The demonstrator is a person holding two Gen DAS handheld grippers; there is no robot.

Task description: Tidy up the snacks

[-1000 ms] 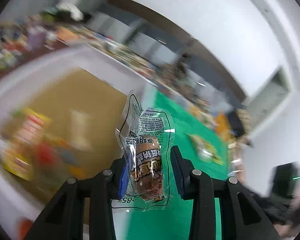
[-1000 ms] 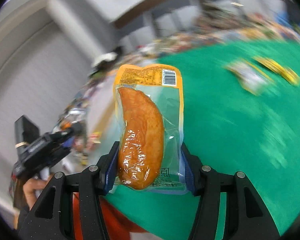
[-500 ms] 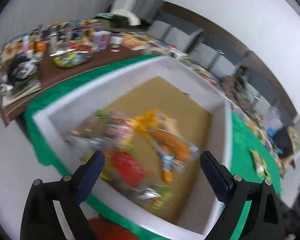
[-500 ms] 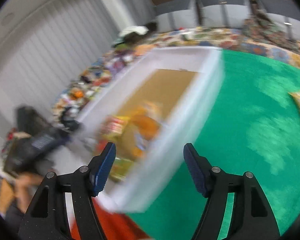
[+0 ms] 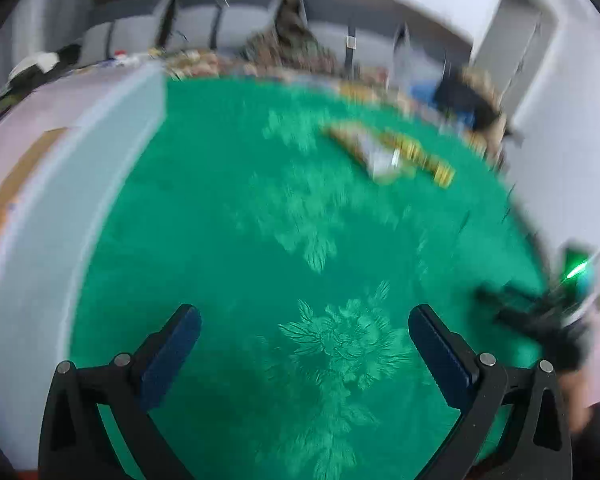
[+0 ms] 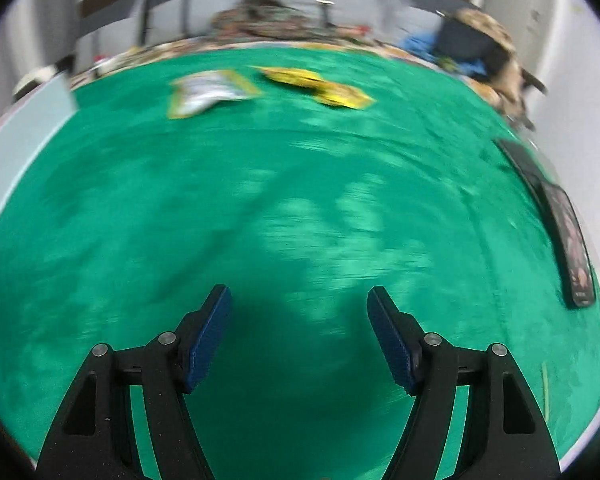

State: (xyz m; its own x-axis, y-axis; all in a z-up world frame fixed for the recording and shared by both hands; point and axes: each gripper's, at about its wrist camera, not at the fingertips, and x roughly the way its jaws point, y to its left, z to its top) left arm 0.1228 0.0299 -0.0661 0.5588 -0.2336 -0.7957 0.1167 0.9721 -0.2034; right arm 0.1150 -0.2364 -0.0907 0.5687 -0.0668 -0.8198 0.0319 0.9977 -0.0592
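My left gripper (image 5: 304, 320) is open and empty above the green cloth (image 5: 300, 220). My right gripper (image 6: 299, 300) is open and empty above the same cloth (image 6: 260, 200). Two snack packets lie far ahead: a white and yellow packet (image 6: 208, 90) and a yellow packet (image 6: 320, 84). In the left wrist view they show blurred as a white and yellow packet (image 5: 376, 152) and a yellow packet (image 5: 420, 154). The white storage box (image 5: 60, 200) stands at the left; its corner (image 6: 40, 108) shows in the right wrist view.
A dark phone-like slab (image 6: 556, 220) lies at the cloth's right edge. A cluttered table (image 6: 280, 28) and a dark bag (image 6: 472, 44) stand beyond the cloth. The other hand-held device (image 5: 540, 316) shows at the right of the left wrist view.
Both grippers let go of their sausage packets over the white box, then swung right, away from it, towards the open green cloth. Both views are motion-blurred.
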